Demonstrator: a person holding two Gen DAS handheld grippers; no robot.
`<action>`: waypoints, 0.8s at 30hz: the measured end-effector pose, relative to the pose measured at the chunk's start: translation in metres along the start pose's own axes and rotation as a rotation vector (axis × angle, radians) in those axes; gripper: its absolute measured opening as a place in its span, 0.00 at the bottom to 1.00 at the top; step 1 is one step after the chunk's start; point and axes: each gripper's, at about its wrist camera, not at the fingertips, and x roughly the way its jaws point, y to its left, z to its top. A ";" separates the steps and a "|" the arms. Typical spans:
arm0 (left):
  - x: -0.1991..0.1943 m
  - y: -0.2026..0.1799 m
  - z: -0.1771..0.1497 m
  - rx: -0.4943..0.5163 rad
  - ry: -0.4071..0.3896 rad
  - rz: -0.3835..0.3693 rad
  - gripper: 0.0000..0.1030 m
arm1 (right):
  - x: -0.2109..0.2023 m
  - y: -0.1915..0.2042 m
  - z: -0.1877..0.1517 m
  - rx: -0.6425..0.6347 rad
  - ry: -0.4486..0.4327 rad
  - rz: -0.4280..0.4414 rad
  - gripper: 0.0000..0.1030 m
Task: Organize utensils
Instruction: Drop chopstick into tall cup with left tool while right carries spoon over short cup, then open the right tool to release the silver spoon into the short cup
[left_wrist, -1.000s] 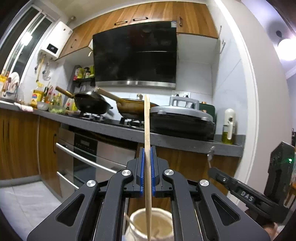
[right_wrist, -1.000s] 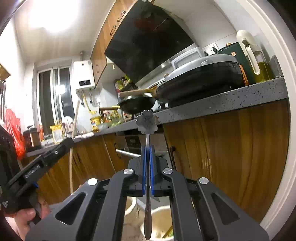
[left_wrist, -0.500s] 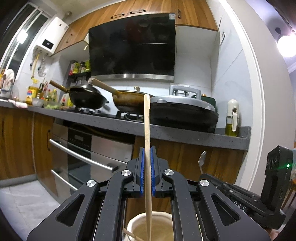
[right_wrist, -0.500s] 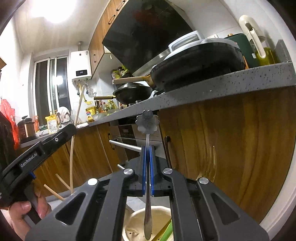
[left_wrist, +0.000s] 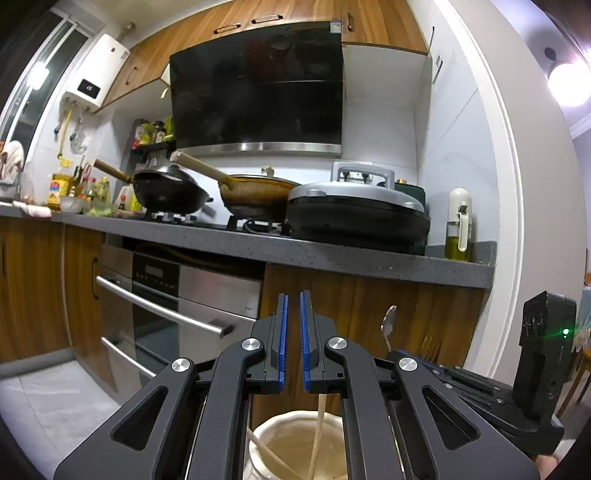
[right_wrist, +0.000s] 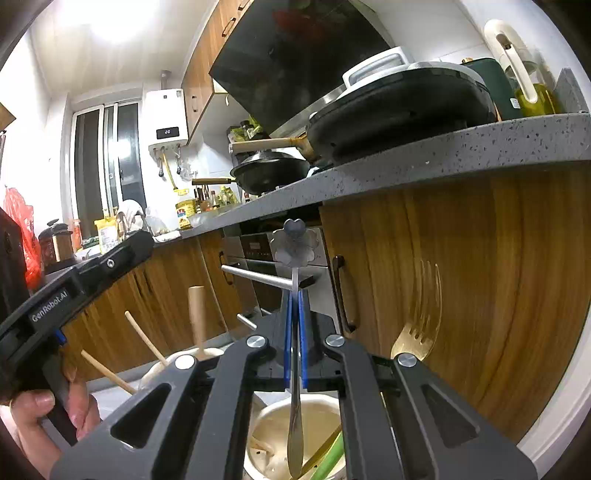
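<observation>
Left wrist view: the left tool (left_wrist: 291, 299) sat released, its blue pads a narrow gap apart with nothing between them. A wooden chopstick (left_wrist: 317, 428) leaned free just right of the pads, its lower end in the cream jar (left_wrist: 295, 415) below, probably dropped there for storage.

In the right wrist view, the right tool (right_wrist: 295, 295) was clenched on a steel spoon (right_wrist: 295, 243) with a flower-shaped handle end. It was held upright, bowl down, over a second jar (right_wrist: 280, 408), likely for a straight drop. A gold fork (right_wrist: 417, 332) stood near, tines up. The left tool's body read "GenRobot.AI"; the far water heater (right_wrist: 167, 110) showed "20".
</observation>
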 end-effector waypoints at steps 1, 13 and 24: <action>0.000 0.000 0.001 0.003 0.005 0.002 0.07 | 0.000 0.000 -0.001 -0.002 0.009 0.005 0.03; -0.011 0.007 -0.001 -0.013 0.012 0.015 0.15 | 0.023 0.003 -0.017 -0.028 0.189 0.011 0.03; -0.015 0.008 -0.004 -0.009 0.025 0.023 0.15 | 0.029 0.005 -0.026 -0.040 0.258 0.003 0.05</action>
